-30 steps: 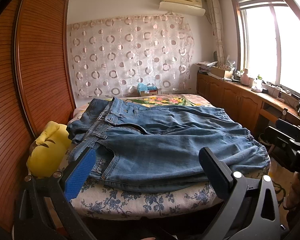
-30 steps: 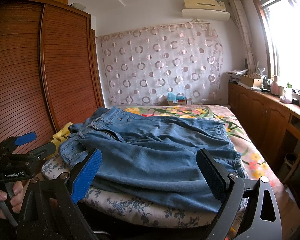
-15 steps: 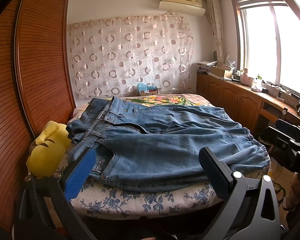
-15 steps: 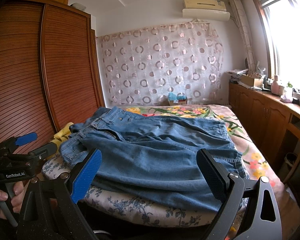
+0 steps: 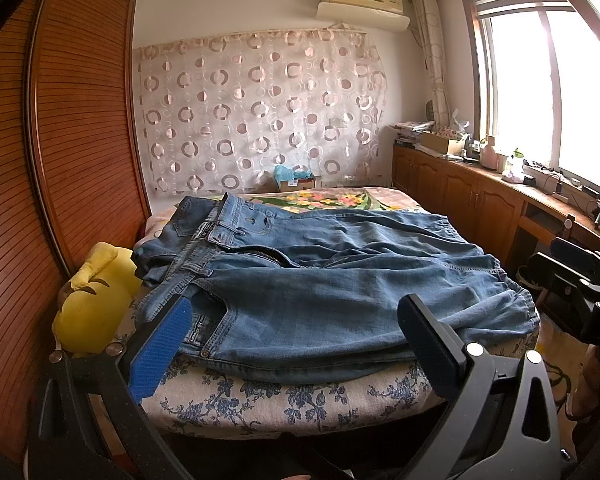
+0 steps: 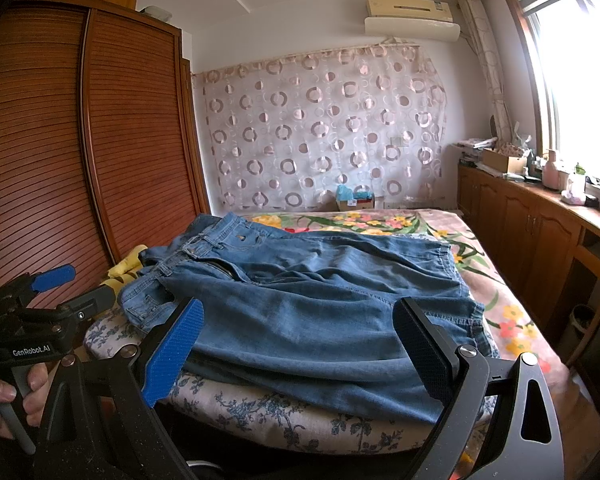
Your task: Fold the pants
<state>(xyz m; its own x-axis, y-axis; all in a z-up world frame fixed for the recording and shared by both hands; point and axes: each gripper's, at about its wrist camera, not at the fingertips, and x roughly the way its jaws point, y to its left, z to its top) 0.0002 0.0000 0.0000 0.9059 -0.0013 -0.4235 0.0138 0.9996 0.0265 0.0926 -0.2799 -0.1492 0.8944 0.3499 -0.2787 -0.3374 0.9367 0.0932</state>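
Blue denim pants (image 5: 324, 276) lie spread across the near end of the bed, waistband to the left, legs running right to the hems at the bed's right edge; they also show in the right wrist view (image 6: 320, 296). My left gripper (image 5: 292, 320) is open and empty, held in front of the bed's near edge, short of the pants. My right gripper (image 6: 296, 320) is open and empty, also before the near edge, toward the leg end. The left gripper also shows in the right wrist view (image 6: 60, 292), held in a hand.
The bed (image 5: 284, 404) has a floral sheet. A yellow plush toy (image 5: 88, 308) sits at its left corner against a wooden wardrobe (image 5: 60, 160). Wooden cabinets (image 5: 472, 204) with clutter run under the window on the right. A small box (image 5: 296, 178) sits at the far end.
Both views have crept very slightly; the pants lie as before and both grippers stay open.
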